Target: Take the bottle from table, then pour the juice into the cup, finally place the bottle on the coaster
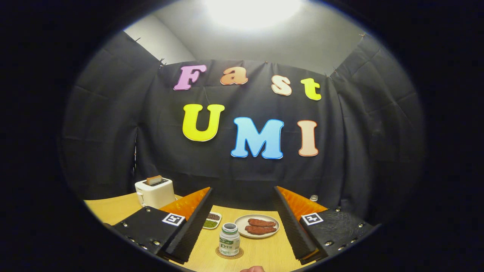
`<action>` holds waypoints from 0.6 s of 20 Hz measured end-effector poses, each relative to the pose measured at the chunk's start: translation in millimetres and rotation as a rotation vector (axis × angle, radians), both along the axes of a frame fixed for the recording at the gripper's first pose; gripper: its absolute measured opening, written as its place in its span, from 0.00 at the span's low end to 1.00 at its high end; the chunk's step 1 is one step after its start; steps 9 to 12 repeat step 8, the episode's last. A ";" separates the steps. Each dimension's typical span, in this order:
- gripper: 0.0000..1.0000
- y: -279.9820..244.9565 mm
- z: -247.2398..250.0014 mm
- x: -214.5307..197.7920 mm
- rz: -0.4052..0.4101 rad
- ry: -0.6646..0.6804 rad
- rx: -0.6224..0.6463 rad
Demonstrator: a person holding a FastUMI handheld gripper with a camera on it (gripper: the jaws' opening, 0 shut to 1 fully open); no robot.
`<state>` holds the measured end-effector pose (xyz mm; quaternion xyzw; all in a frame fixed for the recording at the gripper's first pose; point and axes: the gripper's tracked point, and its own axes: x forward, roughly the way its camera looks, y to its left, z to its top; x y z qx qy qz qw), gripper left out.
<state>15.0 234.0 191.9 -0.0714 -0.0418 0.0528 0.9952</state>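
Bottle (229,239): small, white w/ green label, upright, cap off. Stands on the coaster, betw. the two fingers but touching neither.
Coaster (229,254): round, brown, woven look; its rim peeks out around the bottle's base on the wooden table (113,209).
Gripper (242,207): fingers spread wide, nothing held; bottle sits in the gap, clear of both pads.
Plate (257,226): pale, round, just behind and right of the bottle; holds two reddish-brown meat slices (261,226).
Dish (212,220): small, rectangular, behind and left of the bottle; dark bits at its far end, green bits at its near end.
Toaster (155,192): white, far behind-left of the bottle, slice of toast (154,180) sticking up from the slot.
Clear cup (313,197): far behind-right of the bottle, mostly hidden by the right finger; cup contents can't tell.
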 end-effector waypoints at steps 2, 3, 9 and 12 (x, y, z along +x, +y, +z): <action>0.97 0.7 1.4 -5.4 0.003 -0.003 -0.006; 0.96 0.9 1.7 -7.1 0.007 -0.003 -0.005; 0.96 -1.4 -18.0 -12.0 0.028 0.023 -0.019; 0.96 -1.4 -18.0 -12.0 0.028 0.023 -0.019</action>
